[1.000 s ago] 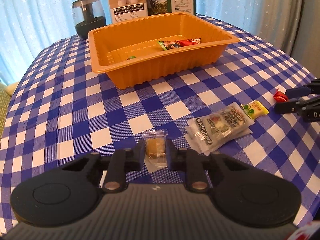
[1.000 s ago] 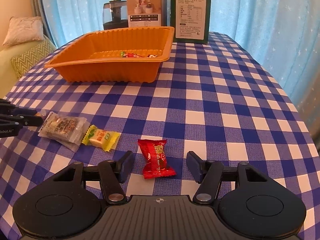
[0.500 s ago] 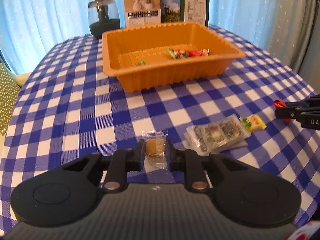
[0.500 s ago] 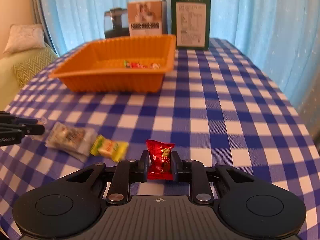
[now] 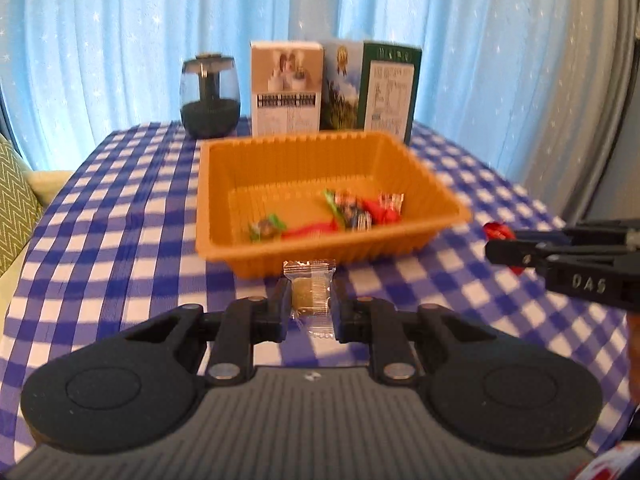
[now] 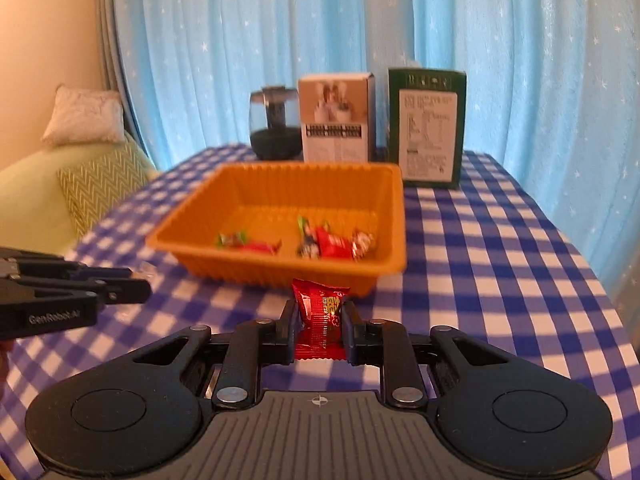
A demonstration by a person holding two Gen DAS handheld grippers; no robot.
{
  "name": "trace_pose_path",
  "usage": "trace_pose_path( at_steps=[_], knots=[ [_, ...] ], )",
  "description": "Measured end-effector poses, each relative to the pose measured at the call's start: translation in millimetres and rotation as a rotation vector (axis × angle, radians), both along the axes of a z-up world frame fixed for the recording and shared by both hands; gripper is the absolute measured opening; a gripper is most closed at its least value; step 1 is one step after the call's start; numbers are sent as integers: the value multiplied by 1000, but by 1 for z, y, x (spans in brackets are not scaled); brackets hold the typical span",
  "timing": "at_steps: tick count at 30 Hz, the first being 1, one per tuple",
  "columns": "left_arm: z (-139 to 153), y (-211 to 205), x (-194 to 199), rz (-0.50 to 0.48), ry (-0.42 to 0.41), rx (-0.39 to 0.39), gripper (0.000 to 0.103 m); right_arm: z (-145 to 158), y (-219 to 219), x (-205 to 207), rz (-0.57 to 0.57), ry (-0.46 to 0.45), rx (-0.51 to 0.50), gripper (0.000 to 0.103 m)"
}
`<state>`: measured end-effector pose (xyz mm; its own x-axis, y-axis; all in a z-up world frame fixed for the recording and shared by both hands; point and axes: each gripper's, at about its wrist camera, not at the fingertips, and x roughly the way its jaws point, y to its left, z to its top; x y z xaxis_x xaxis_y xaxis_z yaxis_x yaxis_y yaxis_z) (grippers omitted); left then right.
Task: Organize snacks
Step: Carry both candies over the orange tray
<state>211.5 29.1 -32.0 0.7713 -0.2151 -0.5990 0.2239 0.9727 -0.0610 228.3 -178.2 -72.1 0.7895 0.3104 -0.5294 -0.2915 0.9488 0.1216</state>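
Note:
My left gripper (image 5: 311, 304) is shut on a clear-wrapped biscuit (image 5: 310, 294) and holds it above the checked cloth, just short of the orange tray (image 5: 332, 246). My right gripper (image 6: 320, 318) is shut on a red snack packet (image 6: 320, 320), also lifted, in front of the tray's near wall (image 6: 280, 270). Several wrapped sweets (image 6: 328, 242) lie in the tray, also shown in the left wrist view (image 5: 352, 214). Each gripper shows at the other view's edge: the right one (image 5: 504, 246) holds the red packet (image 5: 496, 231), and the left one (image 6: 136, 286) comes in from the left.
Behind the tray stand a dark glass jar (image 5: 210, 96), a white box (image 5: 286, 88) and a green box (image 6: 426, 128). Blue curtains hang behind the table. A green sofa with cushions (image 6: 84, 120) is off the table's left side.
Both grippers have lifted with their snacks and moved forward to the tray. The right gripper closed on the red packet about half a second ago. The snacks left on the cloth are out of view.

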Motion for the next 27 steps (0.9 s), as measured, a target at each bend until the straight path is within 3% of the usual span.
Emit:
trace_pose_path(
  at_steps=[10,18,27],
  knots=[
    [23,5,51,74,-67,-46,18,25,11,58,7,-74,33,23],
    [7,27,92,139,-15,-77,18,18,18,101,-3,-36,57,23],
    [-3,16,104,100,6,-55,18,4,30,117,23,-7,44,23]
  ],
)
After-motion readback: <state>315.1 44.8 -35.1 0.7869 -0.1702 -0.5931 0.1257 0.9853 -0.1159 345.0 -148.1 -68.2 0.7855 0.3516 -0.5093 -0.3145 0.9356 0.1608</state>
